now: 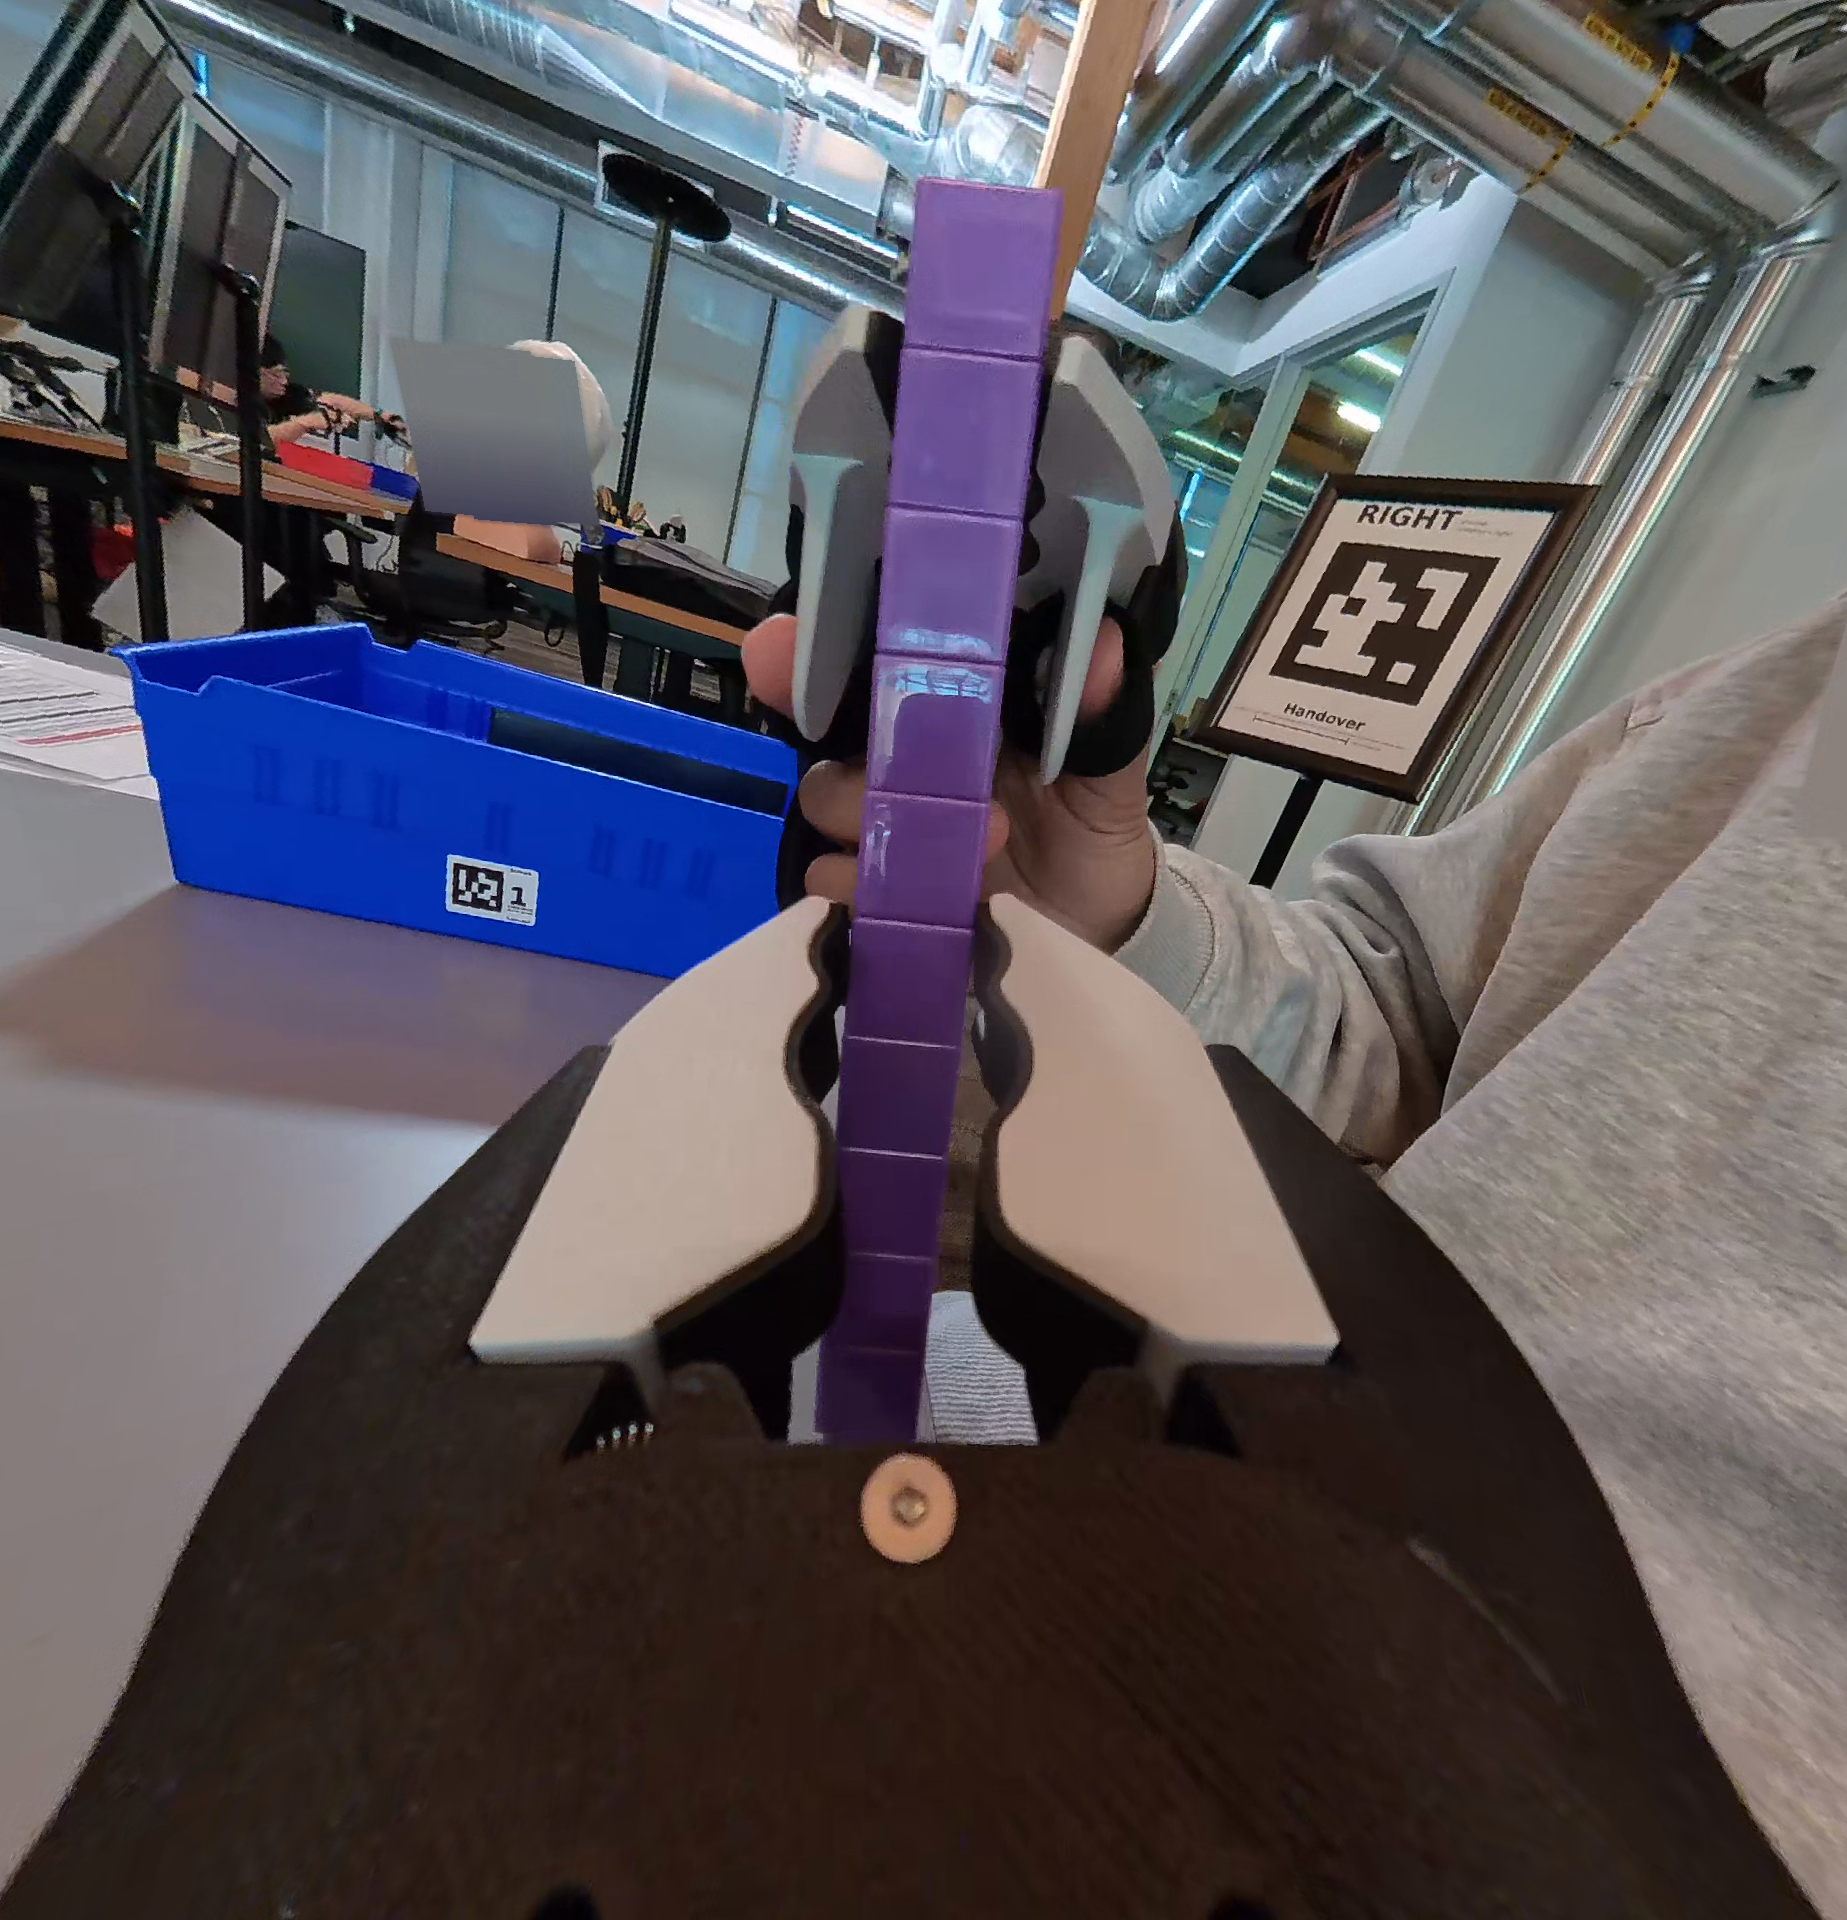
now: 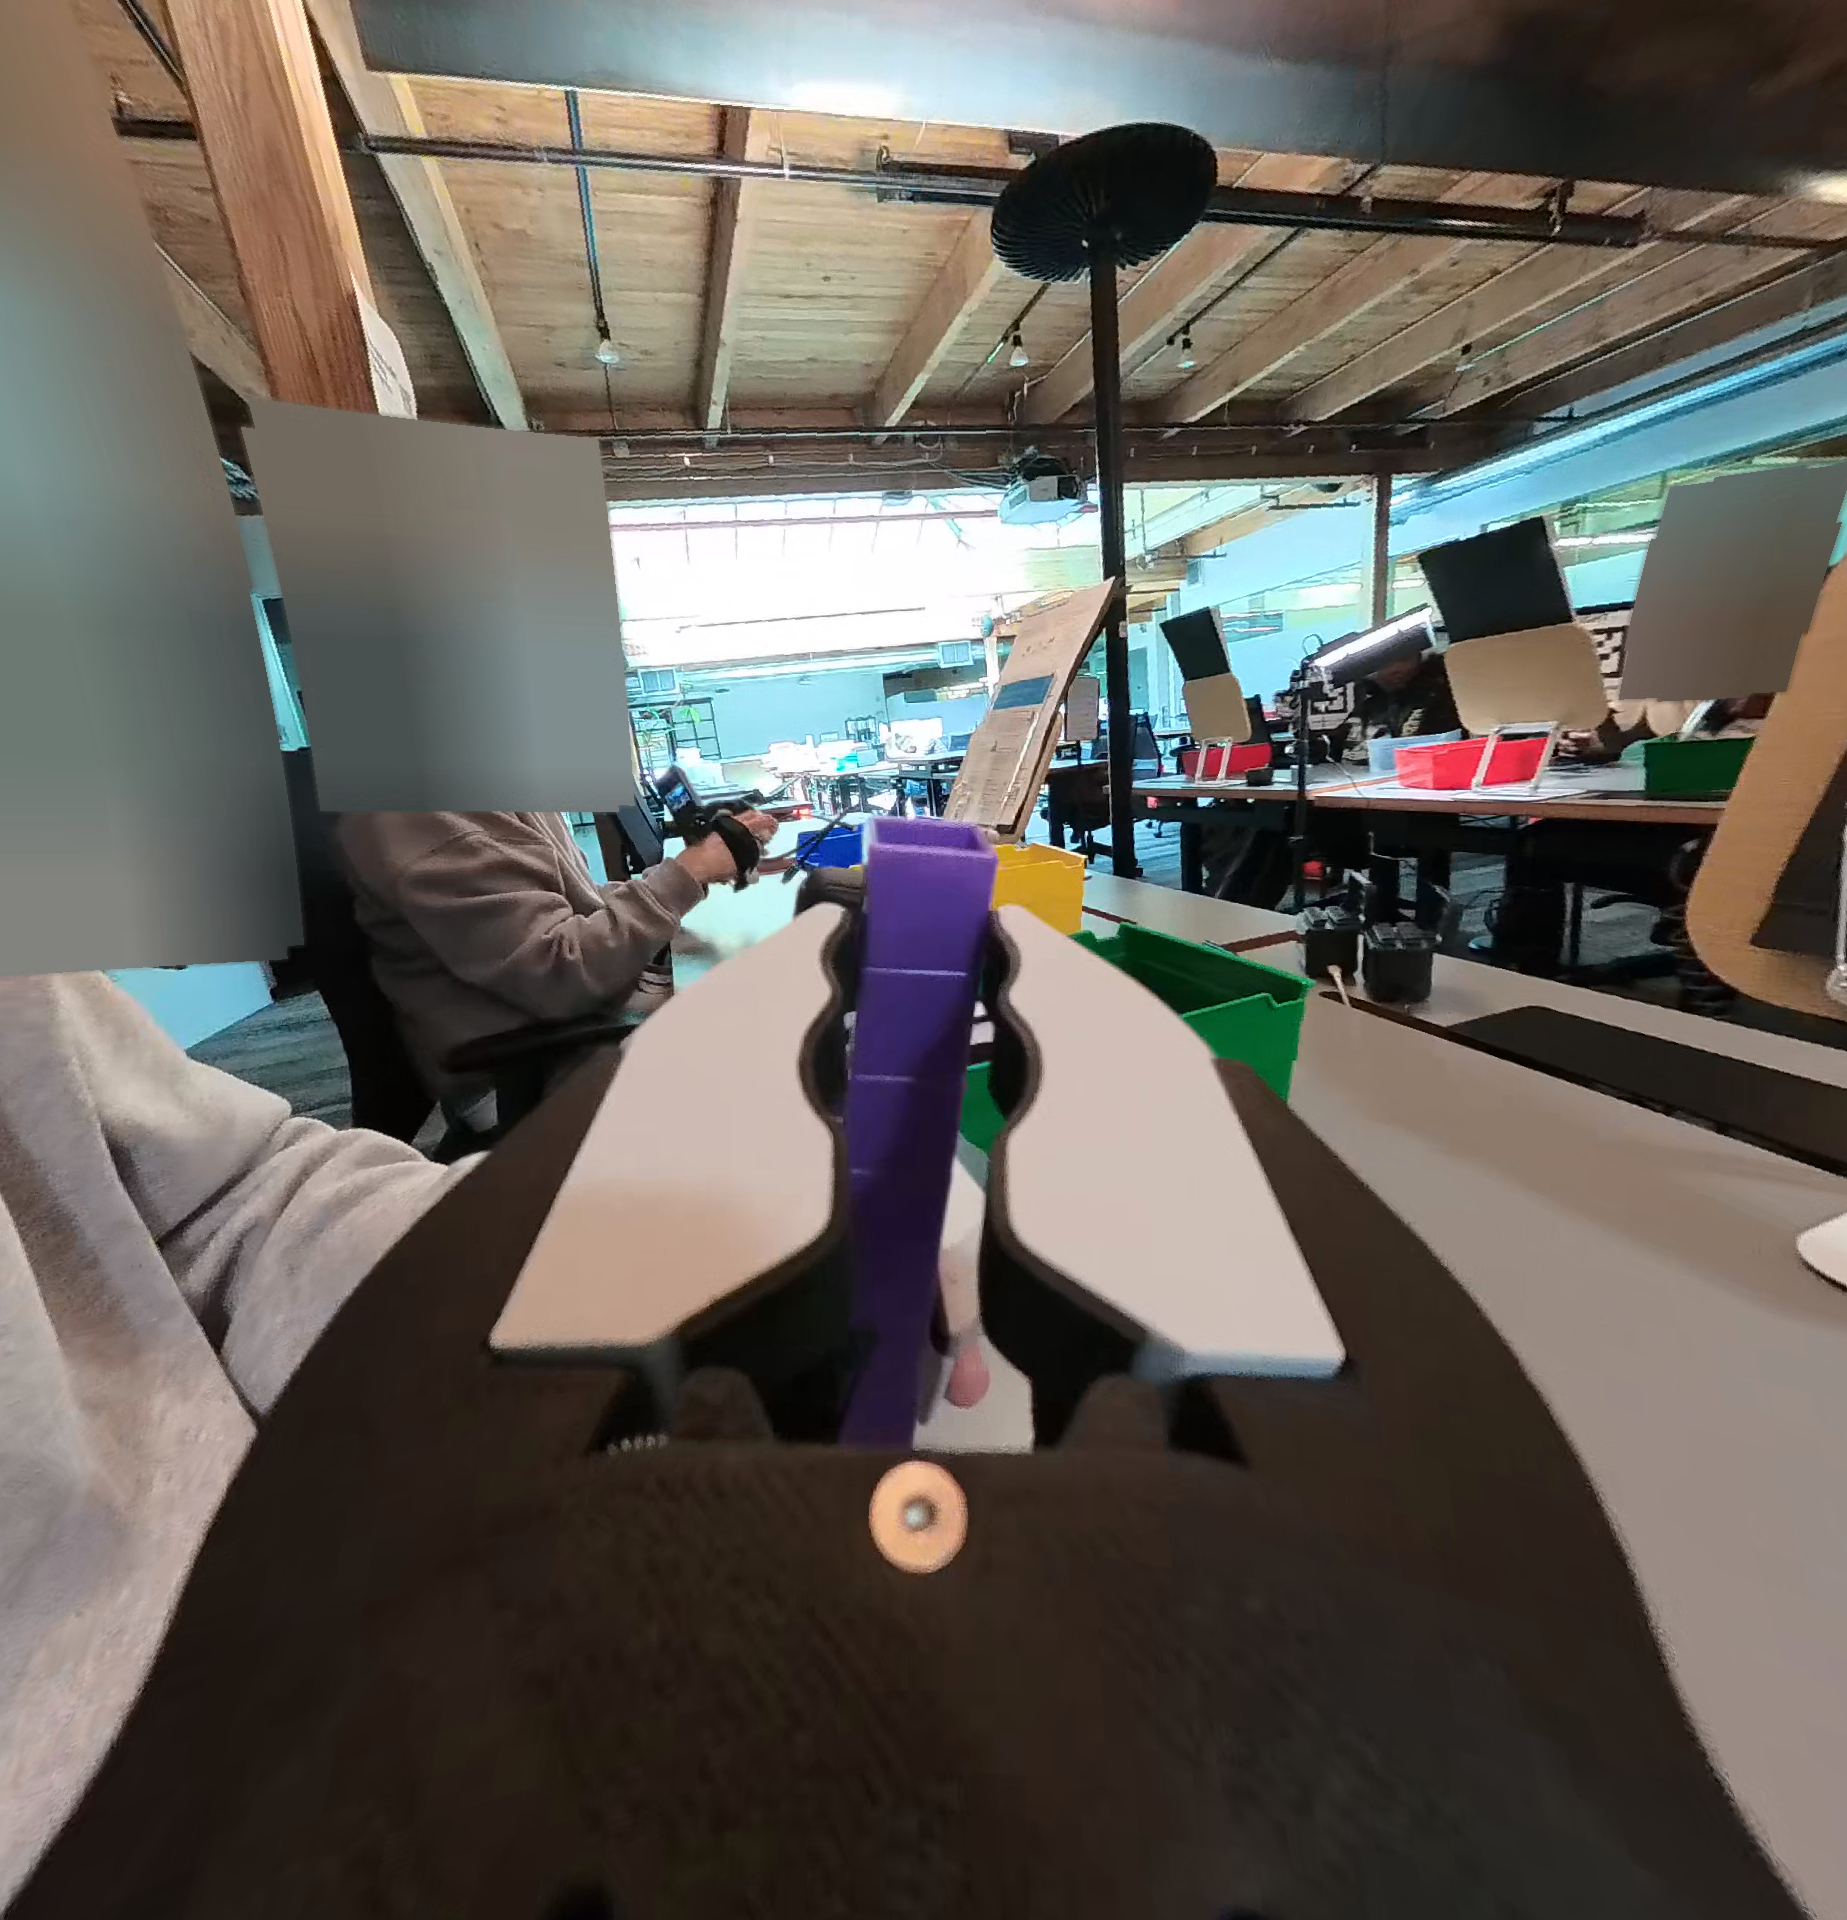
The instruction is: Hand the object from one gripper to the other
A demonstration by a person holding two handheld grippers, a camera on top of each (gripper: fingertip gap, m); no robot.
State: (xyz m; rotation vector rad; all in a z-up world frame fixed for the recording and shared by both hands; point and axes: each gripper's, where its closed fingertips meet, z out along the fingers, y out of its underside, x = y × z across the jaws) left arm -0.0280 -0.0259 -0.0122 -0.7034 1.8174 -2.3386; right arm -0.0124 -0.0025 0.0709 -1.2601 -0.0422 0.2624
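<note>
- The handover is at its middle step: both grippers have hold of the purple segmented bar (image 1: 924,790) at once, in the air above the near edge of the grey table (image 1: 223,1091).
- The left gripper (image 1: 903,940) has its jaws closed on the lower part of the bar, the wavy pads pressed against both of its sides.
- In the left wrist view the right gripper (image 1: 976,540) faces the camera farther up the bar, its grey fingers on either side, the person's hand (image 1: 1064,831) behind it.
- The right wrist view shows that gripper's own jaws clamped on the bar (image 2: 914,1049), which runs between the pads and stands out past the tips.
- My judgement: the next move calls for one gripper to let go while the other keeps its clamp firm; which one gives and which receives, these pictures do not tell.
- Only the left wrist view shows the blue bin (image 1: 462,800) on the table's far side and the framed sign (image 1: 1386,623) on a stand.
- Only the right wrist view shows the green bin (image 2: 1189,997), the yellow bin (image 2: 1038,878) beyond it, and the bar's open hollow end.
</note>
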